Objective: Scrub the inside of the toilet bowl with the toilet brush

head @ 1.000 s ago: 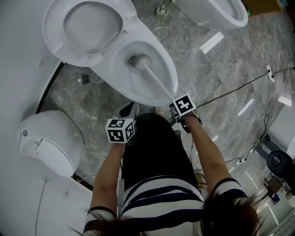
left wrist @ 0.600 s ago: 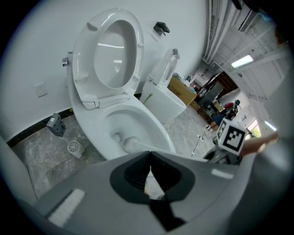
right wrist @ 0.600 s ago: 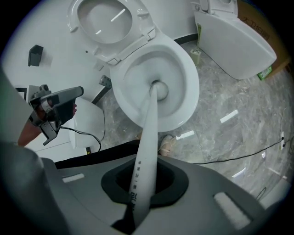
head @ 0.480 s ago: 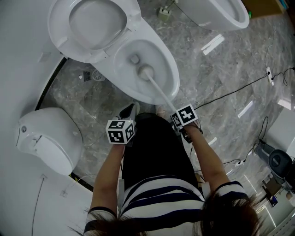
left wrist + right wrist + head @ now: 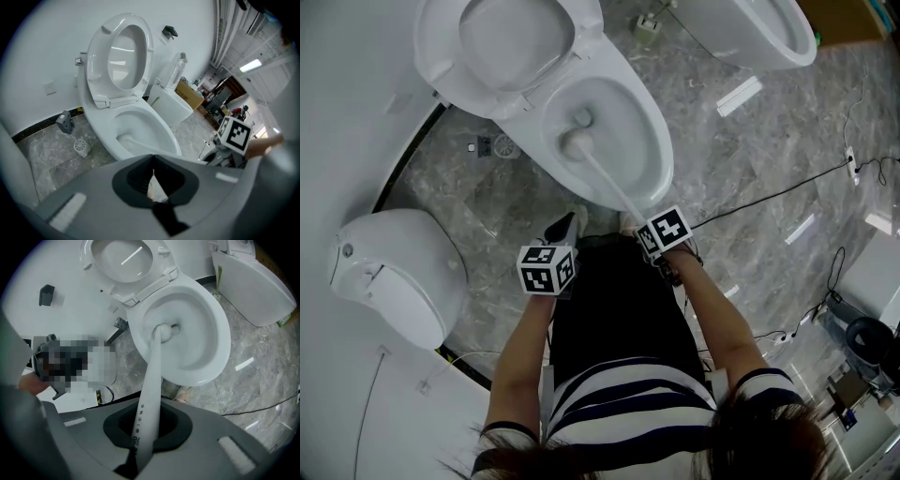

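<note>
The right hand-held gripper clamps the handle of a white brush, whose head sits low inside the toilet bowl beside the drain, while the left hand-held gripper, jaws together and apparently empty, hangs just short of the bowl's front rim.

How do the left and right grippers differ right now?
The right gripper has its jaws shut on the toilet brush handle; the left gripper has its jaws together on nothing. The right gripper points the brush into the toilet bowl; the left gripper sits farther back from it. Both face that bowl.
</note>
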